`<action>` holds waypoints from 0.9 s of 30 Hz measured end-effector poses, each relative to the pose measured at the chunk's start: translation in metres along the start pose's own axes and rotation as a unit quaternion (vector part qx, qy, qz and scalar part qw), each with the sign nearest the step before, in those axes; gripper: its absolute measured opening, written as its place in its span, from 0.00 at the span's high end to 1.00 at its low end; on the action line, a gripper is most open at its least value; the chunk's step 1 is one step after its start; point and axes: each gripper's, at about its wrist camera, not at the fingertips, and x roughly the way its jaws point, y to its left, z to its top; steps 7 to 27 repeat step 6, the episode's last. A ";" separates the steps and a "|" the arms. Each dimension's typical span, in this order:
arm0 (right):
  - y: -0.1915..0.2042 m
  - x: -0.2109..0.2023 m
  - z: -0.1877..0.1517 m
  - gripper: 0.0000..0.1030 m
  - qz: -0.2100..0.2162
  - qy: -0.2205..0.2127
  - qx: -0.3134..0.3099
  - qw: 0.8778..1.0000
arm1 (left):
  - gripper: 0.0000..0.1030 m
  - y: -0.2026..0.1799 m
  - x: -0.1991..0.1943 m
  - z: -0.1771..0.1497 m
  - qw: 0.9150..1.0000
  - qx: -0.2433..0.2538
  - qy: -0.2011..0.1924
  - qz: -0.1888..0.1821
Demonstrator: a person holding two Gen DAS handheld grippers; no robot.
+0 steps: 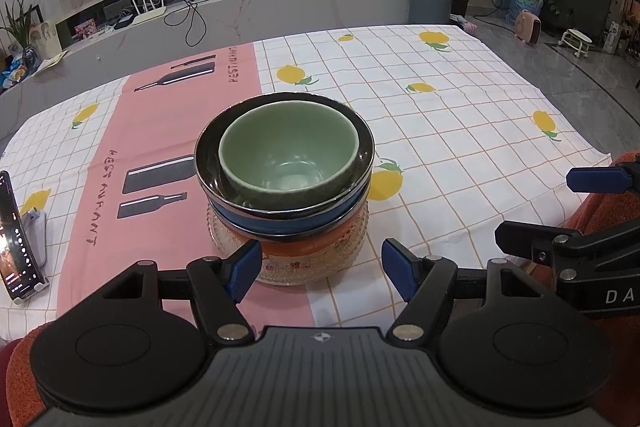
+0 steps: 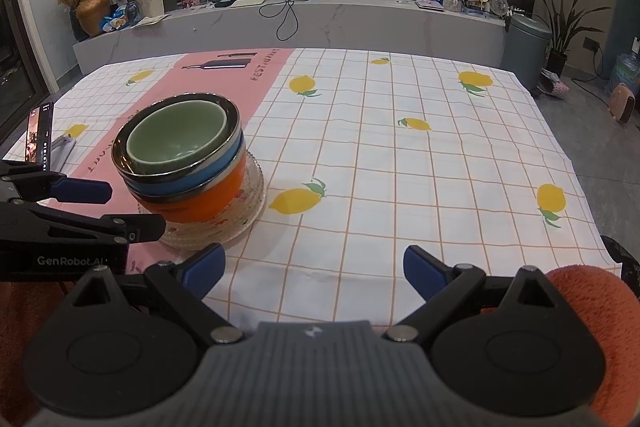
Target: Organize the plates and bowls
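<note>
A stack stands on the pink strip of the tablecloth: a green bowl (image 1: 286, 155) nests in a black bowl (image 1: 208, 163), over a blue bowl (image 1: 280, 225) and an orange bowl (image 1: 298, 248), all on a clear beaded glass dish (image 1: 348, 247). My left gripper (image 1: 322, 273) is open just before the stack's near side, its blue pads (image 1: 244, 275) apart from the dish. In the right wrist view the same stack, topped by the green bowl (image 2: 176, 139), is at left, with the left gripper (image 2: 136, 207) beside it. My right gripper (image 2: 314, 269) is open over bare cloth, holding nothing.
A phone (image 1: 16, 235) leans on a stand at the table's left edge. The checked lemon tablecloth (image 2: 400, 167) stretches right of the stack. Beyond the table's far edge run a low grey TV unit (image 2: 320, 23) and a grey bin (image 2: 524, 47). Orange fleece sleeves frame both grippers.
</note>
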 end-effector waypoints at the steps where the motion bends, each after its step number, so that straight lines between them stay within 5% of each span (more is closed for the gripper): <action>1: 0.000 0.000 0.000 0.09 0.000 0.000 0.000 1.000 | 0.22 0.000 0.000 0.000 1.000 0.000 0.000 -0.001; 27: 0.001 0.000 0.000 0.09 0.000 0.001 0.000 1.000 | 0.22 0.000 -0.001 0.000 1.000 -0.002 -0.003 -0.004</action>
